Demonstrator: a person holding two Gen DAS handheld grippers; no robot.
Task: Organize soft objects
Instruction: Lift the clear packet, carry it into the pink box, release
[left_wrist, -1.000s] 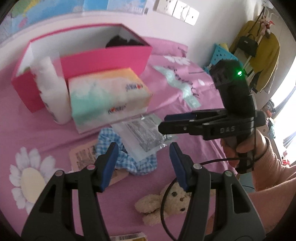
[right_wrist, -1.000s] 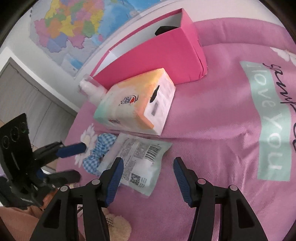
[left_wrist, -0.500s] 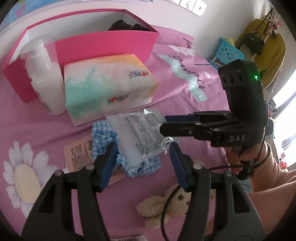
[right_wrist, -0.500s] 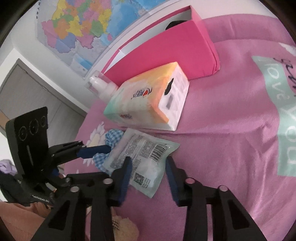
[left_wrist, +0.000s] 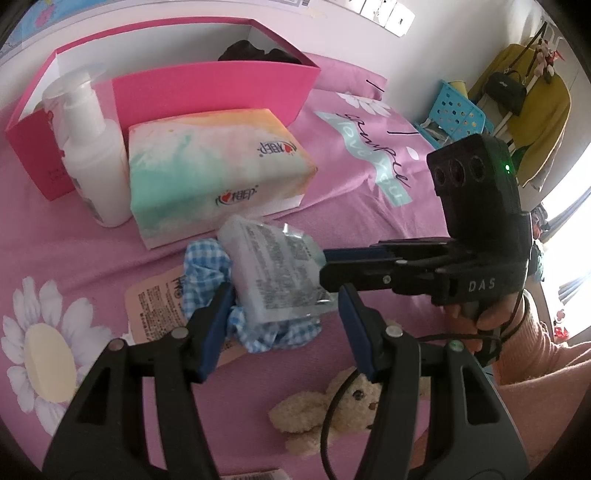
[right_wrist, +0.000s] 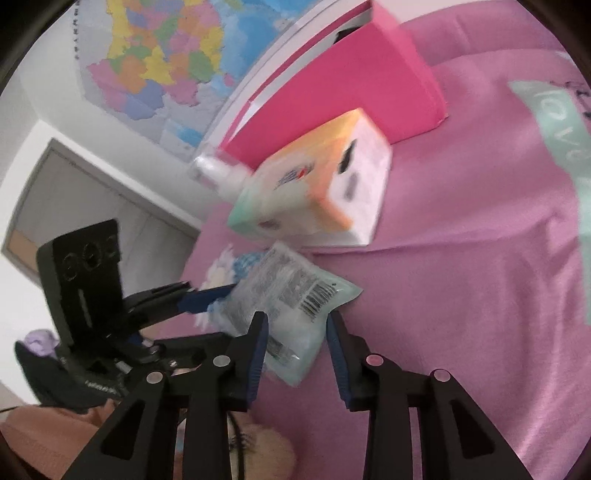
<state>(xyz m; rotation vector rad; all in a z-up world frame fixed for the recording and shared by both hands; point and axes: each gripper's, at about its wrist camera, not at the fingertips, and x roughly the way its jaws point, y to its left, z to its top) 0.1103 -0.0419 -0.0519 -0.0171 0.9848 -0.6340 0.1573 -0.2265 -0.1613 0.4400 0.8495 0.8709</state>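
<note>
Teddy bear (left_wrist: 332, 417) lies nearest, on the pink bedsheet (left_wrist: 369, 177). Left gripper (left_wrist: 284, 314) stays wide, straddling the wipes packet (left_wrist: 280, 273), which rests on the blue gingham scrunchie (left_wrist: 207, 266). Right gripper (right_wrist: 295, 332), narrower than a second ago, has advanced onto the packet's edge without clamping it; pickup looks imminent. Beyond the packet: tissue pack (left_wrist: 218, 166), lotion bottle (left_wrist: 92, 147), pink box (left_wrist: 207, 85).

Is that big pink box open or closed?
Open: the pink box has no lid on top, and something dark shows inside.
</note>
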